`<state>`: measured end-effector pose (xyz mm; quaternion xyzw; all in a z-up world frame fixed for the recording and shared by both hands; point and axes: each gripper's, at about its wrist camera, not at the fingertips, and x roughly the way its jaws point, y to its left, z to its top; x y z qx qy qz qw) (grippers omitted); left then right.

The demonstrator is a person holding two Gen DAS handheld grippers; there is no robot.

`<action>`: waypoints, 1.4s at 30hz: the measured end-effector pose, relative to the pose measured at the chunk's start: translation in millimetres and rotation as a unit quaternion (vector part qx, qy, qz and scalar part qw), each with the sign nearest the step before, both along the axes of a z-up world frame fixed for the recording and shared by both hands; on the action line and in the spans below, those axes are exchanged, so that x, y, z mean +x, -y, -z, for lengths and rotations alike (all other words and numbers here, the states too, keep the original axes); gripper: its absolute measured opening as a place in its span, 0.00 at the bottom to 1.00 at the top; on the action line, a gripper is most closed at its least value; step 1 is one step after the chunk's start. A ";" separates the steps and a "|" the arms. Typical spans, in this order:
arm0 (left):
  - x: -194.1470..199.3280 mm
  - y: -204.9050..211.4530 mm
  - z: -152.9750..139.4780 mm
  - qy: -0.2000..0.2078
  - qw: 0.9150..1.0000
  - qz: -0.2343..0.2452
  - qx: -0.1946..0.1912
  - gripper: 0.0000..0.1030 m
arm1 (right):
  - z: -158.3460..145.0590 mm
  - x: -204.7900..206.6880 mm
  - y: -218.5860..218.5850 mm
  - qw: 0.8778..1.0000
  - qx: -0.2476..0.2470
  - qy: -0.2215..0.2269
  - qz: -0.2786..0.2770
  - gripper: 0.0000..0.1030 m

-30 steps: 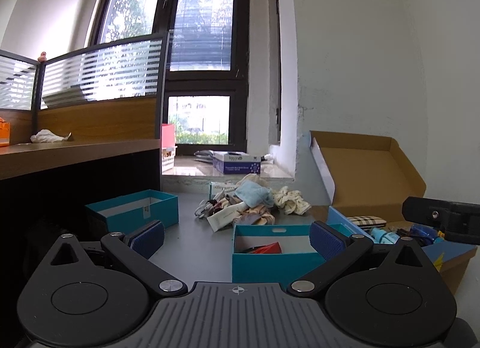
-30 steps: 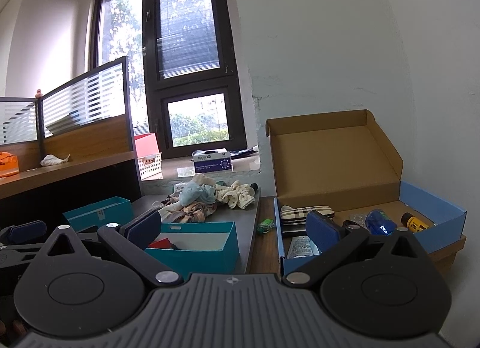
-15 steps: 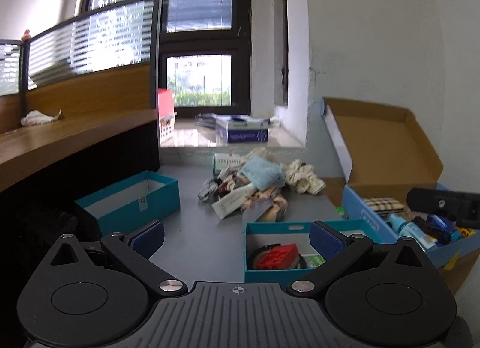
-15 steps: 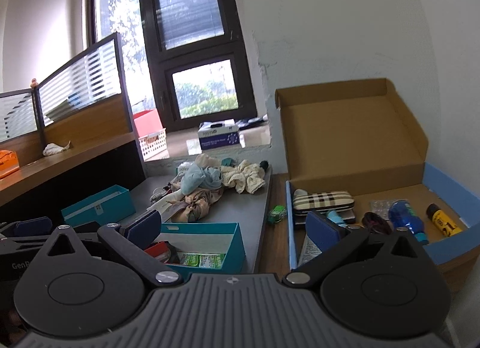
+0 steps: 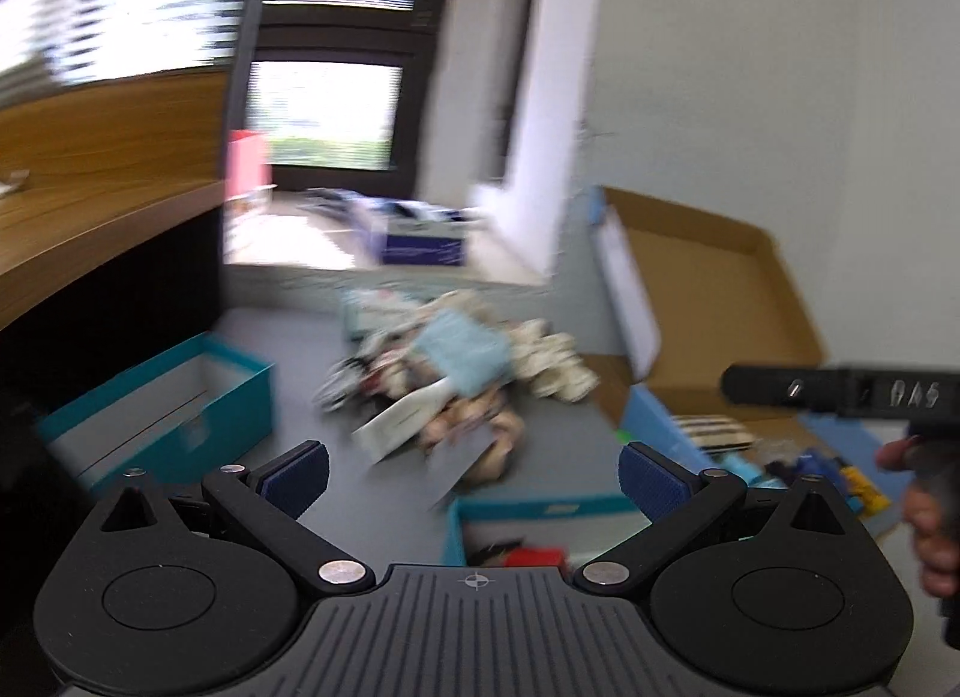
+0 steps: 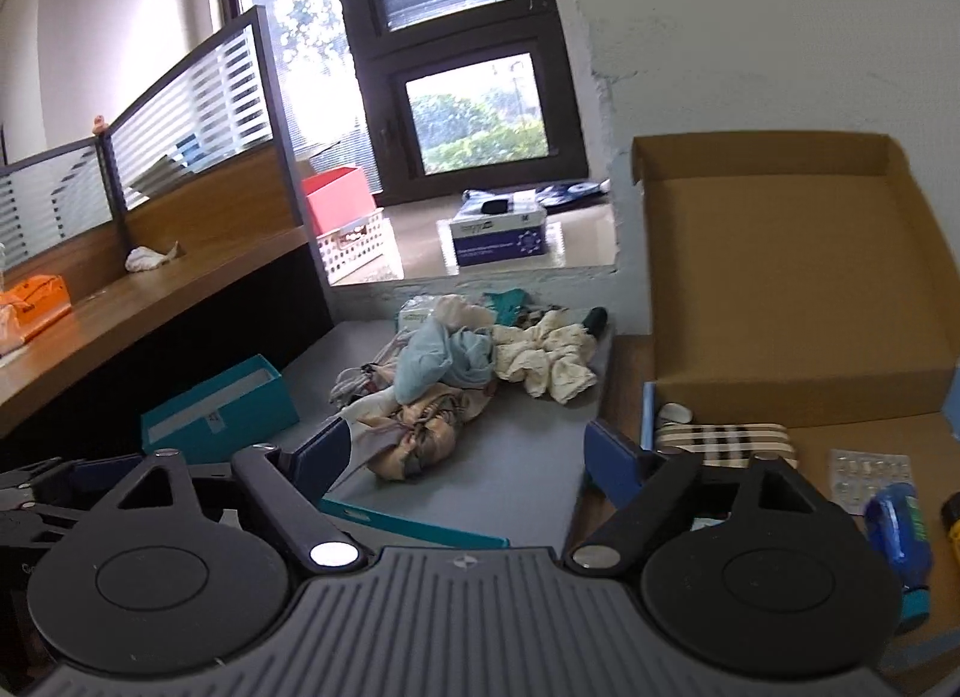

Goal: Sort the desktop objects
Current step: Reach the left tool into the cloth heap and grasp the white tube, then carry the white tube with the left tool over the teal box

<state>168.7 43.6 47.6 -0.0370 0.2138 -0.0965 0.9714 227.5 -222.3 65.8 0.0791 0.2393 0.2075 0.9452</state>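
Observation:
A pile of mixed cloths and small items (image 6: 462, 379) lies on the grey desk, also blurred in the left wrist view (image 5: 456, 385). My left gripper (image 5: 474, 478) is open and empty, above a teal box (image 5: 540, 523) that holds red and dark items. My right gripper (image 6: 468, 454) is open and empty, between that teal box's rim (image 6: 414, 523) and an open cardboard box (image 6: 798, 301). The cardboard box holds a checked case (image 6: 726, 439), a blister pack (image 6: 870, 475) and a blue bottle (image 6: 900, 541).
An empty teal box (image 6: 222, 406) stands at the left by the dark partition (image 6: 180, 337). A window sill behind carries a blue tissue box (image 6: 501, 235) and a white basket (image 6: 351, 244). The right gripper's body (image 5: 840, 388) shows in the left wrist view.
Both grippers have moved forward and tilted down toward the desk. The left view is now motion-blurred. Both stay open and empty.

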 end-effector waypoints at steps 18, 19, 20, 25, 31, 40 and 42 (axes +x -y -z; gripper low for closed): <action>145.2 -9.8 8.9 -0.091 0.971 0.196 0.107 0.75 | 24.9 -18.0 27.1 0.999 0.040 -0.035 0.007 0.81; 151.6 -8.3 12.4 -0.100 0.968 0.199 0.111 0.75 | 25.8 -21.5 31.1 0.998 0.043 -0.035 0.012 0.81; 158.6 -7.7 15.3 -0.103 0.966 0.202 0.122 0.75 | 26.7 -25.0 35.1 0.998 0.046 -0.034 0.017 0.81; 183.6 0.5 26.9 -0.126 0.955 0.220 0.154 0.59 | 31.0 -42.7 55.1 0.997 0.060 -0.032 0.043 0.81; 195.3 1.5 35.1 -0.130 0.953 0.223 0.160 0.30 | 41.6 -56.7 80.9 0.994 0.073 -0.038 0.070 0.81; 198.9 -7.6 27.5 -0.149 0.957 0.206 0.139 0.19 | 43.5 -57.7 82.7 0.994 0.083 -0.030 0.069 0.81; 194.7 -10.4 22.3 -0.145 0.959 0.202 0.135 0.19 | 42.9 -58.2 82.9 0.994 0.084 -0.027 0.069 0.81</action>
